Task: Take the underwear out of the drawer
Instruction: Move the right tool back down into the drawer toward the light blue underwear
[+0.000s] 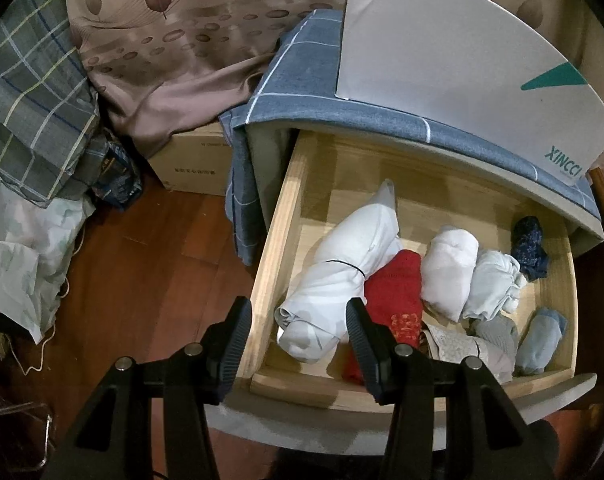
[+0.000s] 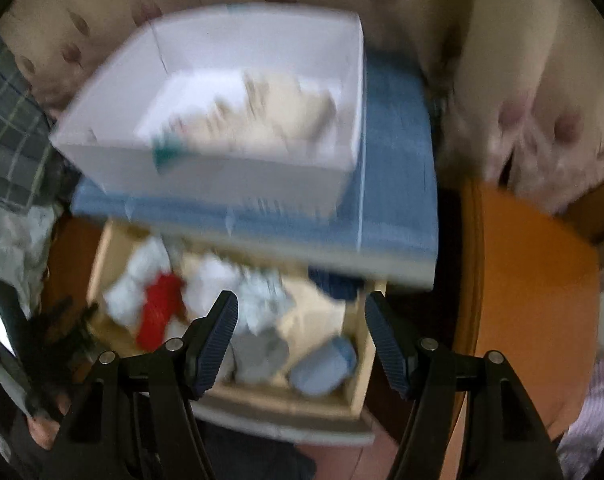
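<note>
The wooden drawer (image 1: 278, 240) is pulled open and holds several rolled clothes: a large white roll (image 1: 342, 268), a red piece (image 1: 394, 292), a smaller white roll (image 1: 448, 272), a pale blue roll (image 1: 494, 284), a dark blue piece (image 1: 529, 246), grey and light blue rolls at the front. My left gripper (image 1: 298, 340) is open and empty, above the drawer's front left corner. My right gripper (image 2: 300, 344) is open and empty above the drawer (image 2: 358, 360) in a blurred view. A white box (image 2: 222, 120) on the cabinet top holds a pale garment.
The white box (image 1: 462, 60) sits on a blue checked cloth (image 1: 342, 112) that covers the cabinet. A cardboard box (image 1: 198, 160) and piled bedding (image 1: 34, 100) lie to the left on the wooden floor (image 1: 142, 272). An orange wooden panel (image 2: 530, 300) stands to the right.
</note>
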